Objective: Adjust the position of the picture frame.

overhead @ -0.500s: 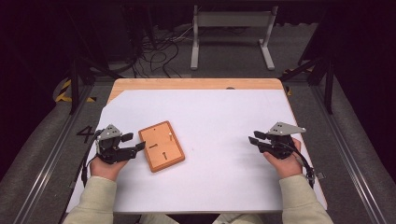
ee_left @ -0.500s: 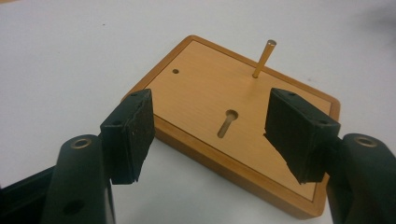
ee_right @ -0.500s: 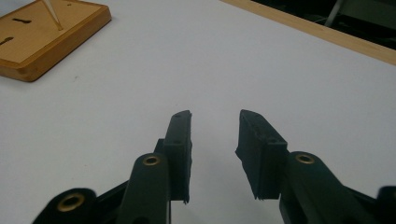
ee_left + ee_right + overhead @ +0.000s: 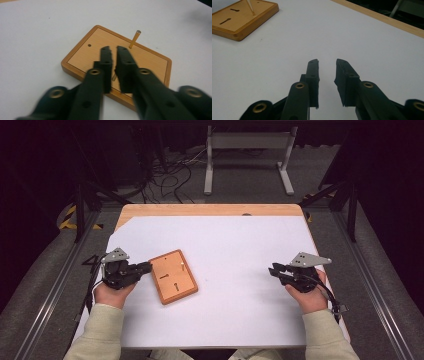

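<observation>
Your left gripper (image 4: 113,53) has pushed over the wooden peg board (image 4: 173,276), jaws nearly together on a brass peg (image 4: 114,76), seemingly gripped for lifting.

Orange-brown rectangular wooden board (image 4: 173,277) w/ darker rim, dark slots; brass-coloured metal pin (image 4: 134,39) standing in it; white sheet-covered tabletop (image 4: 240,245) w/ light wood edge at far side; both black two-jaw tools, left (image 4: 145,267) & right (image 4: 273,269), w/ brass rivets, grey top plates; sleeves pale beige.
</observation>
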`<action>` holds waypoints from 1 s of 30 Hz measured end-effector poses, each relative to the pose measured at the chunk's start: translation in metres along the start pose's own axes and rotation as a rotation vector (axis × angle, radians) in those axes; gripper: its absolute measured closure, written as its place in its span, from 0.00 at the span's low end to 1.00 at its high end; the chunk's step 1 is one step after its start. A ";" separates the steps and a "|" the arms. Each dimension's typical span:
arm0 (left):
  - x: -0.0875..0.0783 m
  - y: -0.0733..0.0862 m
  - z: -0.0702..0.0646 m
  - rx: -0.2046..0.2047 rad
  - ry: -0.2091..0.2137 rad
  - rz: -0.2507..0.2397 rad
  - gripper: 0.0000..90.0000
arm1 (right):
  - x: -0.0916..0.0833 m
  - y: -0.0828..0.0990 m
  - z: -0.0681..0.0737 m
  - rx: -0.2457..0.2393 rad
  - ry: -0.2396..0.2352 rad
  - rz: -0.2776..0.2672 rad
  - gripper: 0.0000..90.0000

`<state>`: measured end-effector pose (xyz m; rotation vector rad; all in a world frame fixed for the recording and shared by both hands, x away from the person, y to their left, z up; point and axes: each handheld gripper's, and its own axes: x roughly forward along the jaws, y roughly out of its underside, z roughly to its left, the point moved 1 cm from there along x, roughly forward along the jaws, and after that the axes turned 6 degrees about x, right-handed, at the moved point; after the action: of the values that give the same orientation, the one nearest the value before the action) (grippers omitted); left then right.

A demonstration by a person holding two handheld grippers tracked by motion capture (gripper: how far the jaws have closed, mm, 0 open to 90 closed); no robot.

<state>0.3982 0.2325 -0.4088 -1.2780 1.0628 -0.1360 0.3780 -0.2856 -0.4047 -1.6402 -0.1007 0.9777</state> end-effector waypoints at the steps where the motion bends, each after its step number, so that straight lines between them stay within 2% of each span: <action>1: 0.000 -0.001 0.000 -0.004 -0.006 0.001 1.00 | -0.001 0.000 0.001 -0.001 0.001 -0.002 0.81; 3: 0.001 -0.003 0.001 0.001 -0.016 0.007 1.00 | -0.004 0.000 0.002 -0.002 0.004 -0.002 0.81; 6: 0.002 -0.005 0.002 0.040 -0.026 0.024 1.00 | -0.009 0.000 0.002 -0.003 0.009 -0.007 0.82; 7: 0.003 -0.006 0.002 0.041 -0.028 0.027 1.00 | -0.011 0.000 0.002 -0.004 0.011 -0.010 0.82; 13: 0.007 -0.010 0.012 0.004 -0.044 0.024 1.00 | -0.018 0.002 0.003 0.006 0.018 -0.011 0.82; 19: 0.016 -0.014 0.023 -0.022 -0.024 0.022 1.00 | -0.030 0.005 0.004 0.017 0.015 -0.007 0.84; 22: 0.018 -0.020 0.024 -0.023 -0.022 0.018 1.00 | -0.036 0.008 0.004 0.024 0.028 -0.006 0.83; 26: 0.018 -0.024 0.021 -0.004 -0.027 0.002 1.00 | -0.044 0.013 0.001 0.034 0.068 -0.006 0.83; 30: 0.020 -0.024 0.023 -0.018 -0.043 -0.031 1.00 | -0.050 0.015 -0.004 0.055 0.087 -0.018 0.82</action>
<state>0.4362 0.2276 -0.4024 -1.3081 1.0100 -0.1226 0.3413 -0.3206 -0.3909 -1.6262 -0.0300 0.8866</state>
